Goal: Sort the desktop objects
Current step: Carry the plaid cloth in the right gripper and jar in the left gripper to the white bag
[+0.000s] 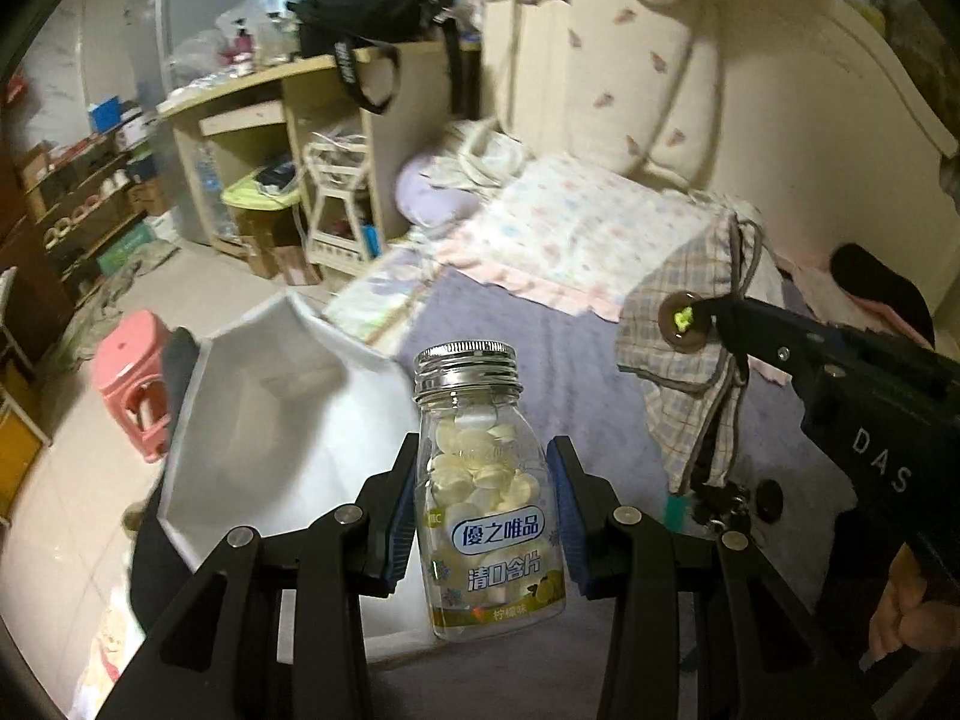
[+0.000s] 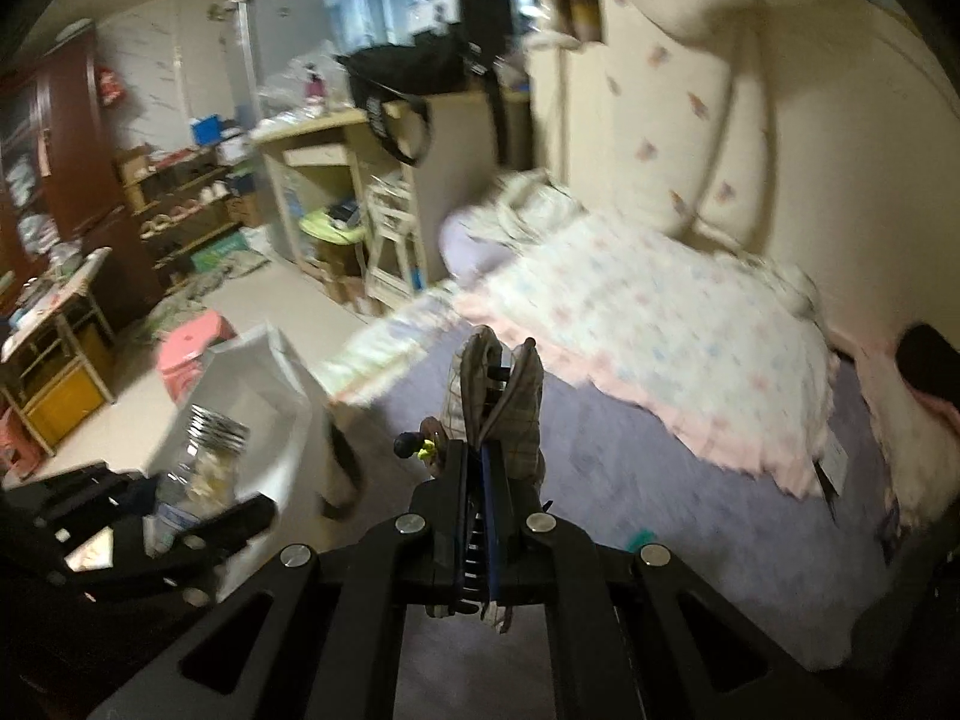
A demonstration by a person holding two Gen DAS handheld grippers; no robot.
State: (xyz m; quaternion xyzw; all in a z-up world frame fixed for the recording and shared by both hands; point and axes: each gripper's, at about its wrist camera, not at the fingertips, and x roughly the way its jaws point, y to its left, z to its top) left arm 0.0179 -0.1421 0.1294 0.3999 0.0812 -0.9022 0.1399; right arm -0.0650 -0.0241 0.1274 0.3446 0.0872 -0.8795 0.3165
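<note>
Each view is taken along its own fingers, close above the bed (image 1: 510, 324); the white bin (image 1: 270, 396), ahead-left, is shared; each gripper is seen by the other.

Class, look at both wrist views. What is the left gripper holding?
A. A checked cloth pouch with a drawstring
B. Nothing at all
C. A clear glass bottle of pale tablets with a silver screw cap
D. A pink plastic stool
C: in the left wrist view, the left gripper has its blue-padded fingers pressed against both sides of the clear glass bottle of pale tablets, which stands upright with its silver screw cap on.
</note>
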